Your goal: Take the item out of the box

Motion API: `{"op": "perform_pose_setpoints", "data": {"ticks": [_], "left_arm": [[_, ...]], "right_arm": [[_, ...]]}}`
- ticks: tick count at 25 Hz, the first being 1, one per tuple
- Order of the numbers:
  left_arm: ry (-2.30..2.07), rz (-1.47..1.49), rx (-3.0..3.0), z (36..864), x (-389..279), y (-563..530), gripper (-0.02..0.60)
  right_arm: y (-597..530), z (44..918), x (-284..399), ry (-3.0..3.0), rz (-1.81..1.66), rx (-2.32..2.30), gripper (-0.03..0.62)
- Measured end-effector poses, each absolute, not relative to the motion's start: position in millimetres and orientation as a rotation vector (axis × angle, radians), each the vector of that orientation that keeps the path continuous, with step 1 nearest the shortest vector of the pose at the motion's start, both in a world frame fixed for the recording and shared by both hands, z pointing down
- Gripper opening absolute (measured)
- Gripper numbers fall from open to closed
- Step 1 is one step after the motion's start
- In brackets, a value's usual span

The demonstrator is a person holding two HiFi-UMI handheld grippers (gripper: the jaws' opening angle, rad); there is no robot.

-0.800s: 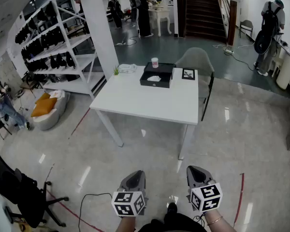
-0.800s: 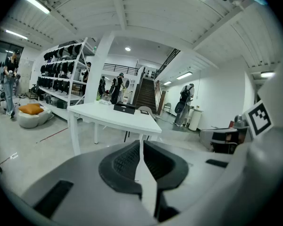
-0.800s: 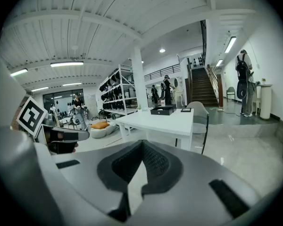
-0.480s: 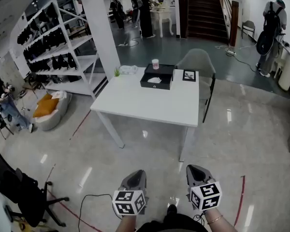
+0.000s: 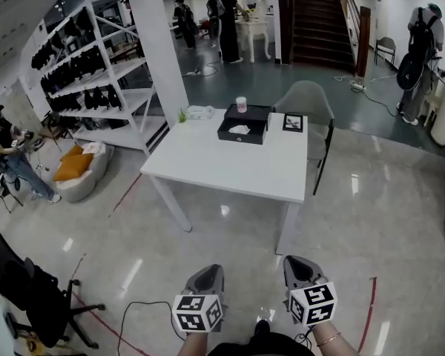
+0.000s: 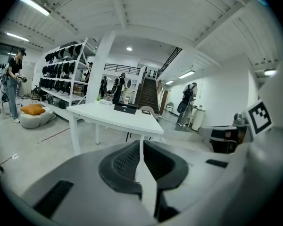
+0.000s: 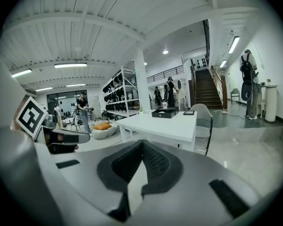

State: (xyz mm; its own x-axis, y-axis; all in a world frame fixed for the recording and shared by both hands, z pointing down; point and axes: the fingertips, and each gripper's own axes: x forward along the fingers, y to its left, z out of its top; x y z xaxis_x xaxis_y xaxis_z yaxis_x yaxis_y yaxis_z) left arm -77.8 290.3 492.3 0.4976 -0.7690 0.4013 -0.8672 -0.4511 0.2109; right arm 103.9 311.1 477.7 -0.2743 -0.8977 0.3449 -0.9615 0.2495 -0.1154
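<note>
On far table (image 5: 230,162): black box (image 5: 239,137), cup (image 5: 242,104), frame (image 5: 292,122); chair (image 5: 305,100) beside.

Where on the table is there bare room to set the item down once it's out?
The near half of the white table, from the black box to the front edge, is bare. So is a smaller patch left of the box, in front of the small plant. The far edge is crowded: clear pack, cup, box, picture frame.

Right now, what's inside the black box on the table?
A small white item lies in the open black box at the table's far end; what it is can't be told. Anything beneath it is covered.
</note>
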Motion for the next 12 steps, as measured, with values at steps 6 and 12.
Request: {"op": "perform_pose_setpoints", "data": {"ticks": [6, 12], "left_arm": [[-1.364, 0.35, 2.356, 492.3, -70.9, 284.2, 0.028], [-1.367, 0.363, 2.356, 493.4, -62.7, 279.9, 0.028]], "right_arm": [[303.5, 473.7, 104.2, -2.337, 0.437, 1.701, 0.064], [300.3, 478.5, 108.8, -2.355, 0.475, 1.665, 0.125]]}}
